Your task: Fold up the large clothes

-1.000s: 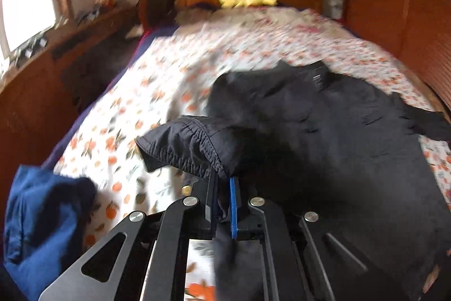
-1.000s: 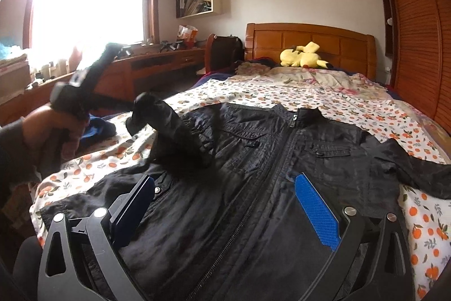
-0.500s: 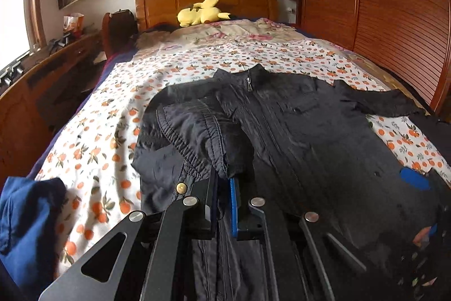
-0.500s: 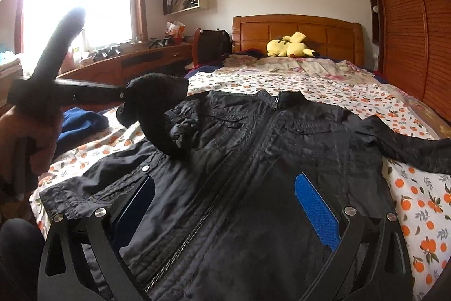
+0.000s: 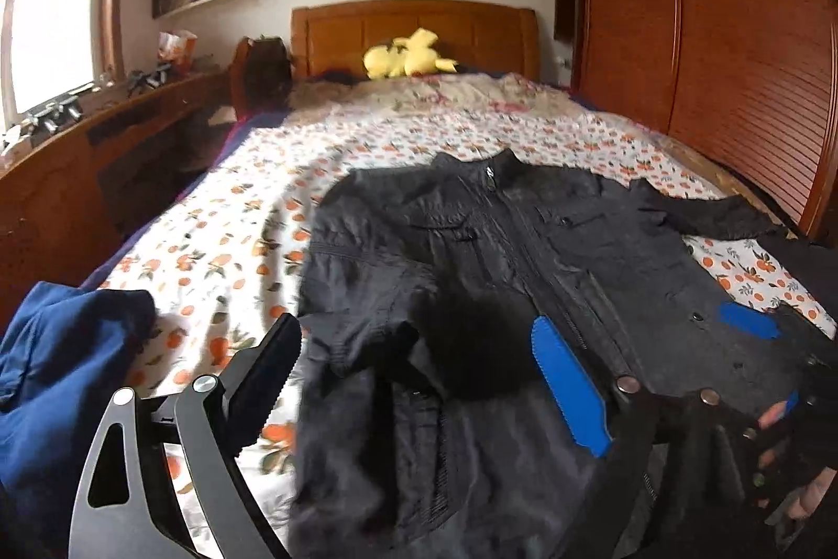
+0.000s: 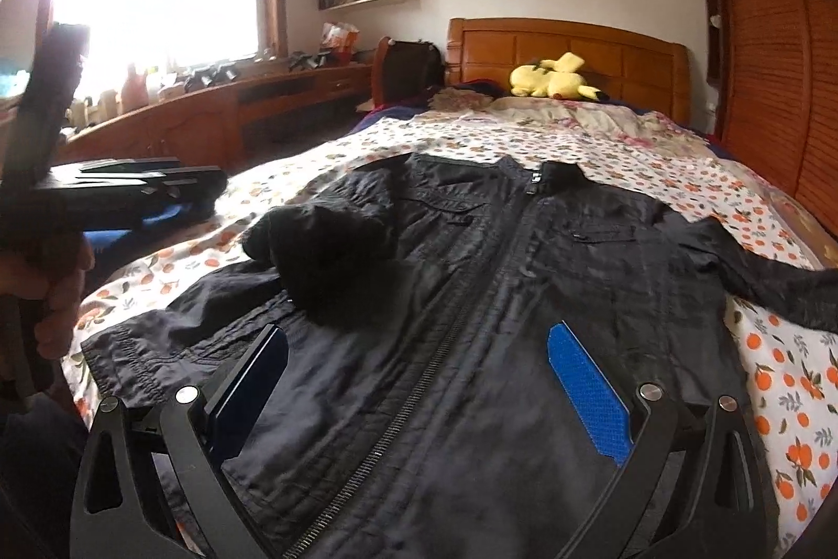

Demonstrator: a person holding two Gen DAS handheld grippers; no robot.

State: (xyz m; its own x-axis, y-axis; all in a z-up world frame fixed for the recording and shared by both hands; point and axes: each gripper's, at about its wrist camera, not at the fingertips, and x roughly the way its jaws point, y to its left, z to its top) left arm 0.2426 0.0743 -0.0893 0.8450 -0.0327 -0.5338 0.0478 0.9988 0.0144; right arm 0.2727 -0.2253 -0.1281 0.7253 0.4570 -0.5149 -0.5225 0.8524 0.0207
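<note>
The jacket [image 5: 524,271] is lying front-up on the bed [image 5: 235,244]. The left gripper [image 5: 414,370] has just been opening, dropping the sleeve [image 5: 471,349] across the chest; the right gripper [image 6: 419,381] is hovering, jaws apart. The sleeve probably wants flattening next.

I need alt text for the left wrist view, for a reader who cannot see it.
A black jacket lies zipped on a flowered bed, one sleeve folded over its front. The open left tool frames that sleeve without touching it.

Black zipped jacket [image 6: 524,297] lies front-up, one sleeve [image 6: 324,255] folded across.
</note>
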